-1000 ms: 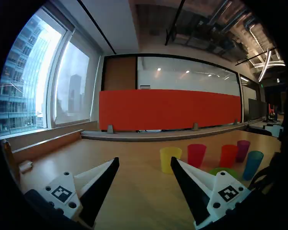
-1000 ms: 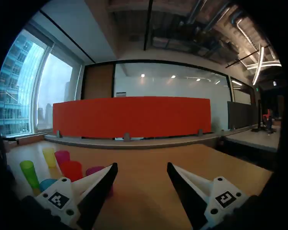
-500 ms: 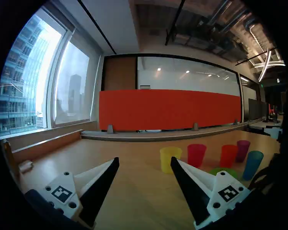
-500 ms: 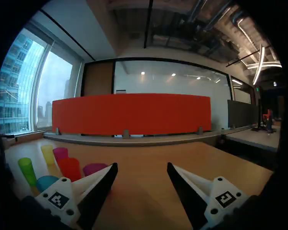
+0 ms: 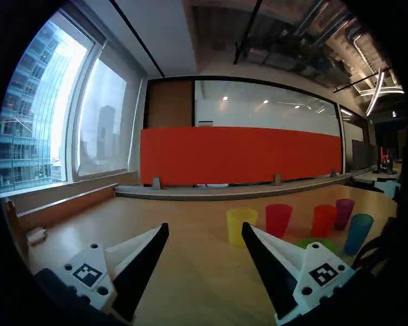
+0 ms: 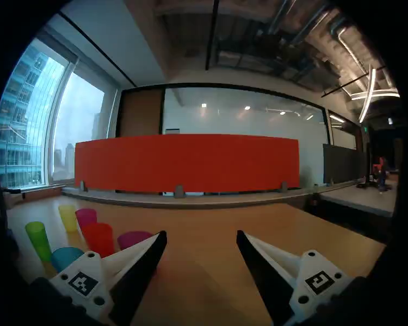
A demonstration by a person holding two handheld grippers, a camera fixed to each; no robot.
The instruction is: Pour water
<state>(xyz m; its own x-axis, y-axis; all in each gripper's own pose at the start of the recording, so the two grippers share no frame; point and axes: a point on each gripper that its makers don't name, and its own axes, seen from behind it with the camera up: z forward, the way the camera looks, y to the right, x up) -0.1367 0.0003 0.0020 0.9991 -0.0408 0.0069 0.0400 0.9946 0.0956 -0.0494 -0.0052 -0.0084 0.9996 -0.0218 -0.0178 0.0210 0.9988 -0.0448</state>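
Several coloured plastic cups stand on a wooden table (image 5: 198, 277). In the left gripper view I see a yellow cup (image 5: 241, 226), a pink-red cup (image 5: 278, 219), an orange cup (image 5: 323, 220), a purple cup (image 5: 344, 212), a teal cup (image 5: 359, 233) and a green cup's rim (image 5: 316, 244) behind the right finger. My left gripper (image 5: 204, 231) is open and empty, short of the yellow cup. In the right gripper view the cups sit at the left: green (image 6: 39, 239), yellow (image 6: 68, 217), pink (image 6: 86, 219), orange (image 6: 98, 238), teal (image 6: 66, 257), purple (image 6: 133, 238). My right gripper (image 6: 201, 236) is open and empty.
A long orange partition (image 5: 239, 155) stands on a ledge at the table's far edge. Large windows (image 5: 41, 119) run along the left wall. A small white object (image 5: 36, 235) lies near the table's left edge. Another desk (image 6: 362, 198) is at the right.
The right gripper has drifted slightly, so the cups sit a little lower and nearer its left finger. The left gripper has not moved.
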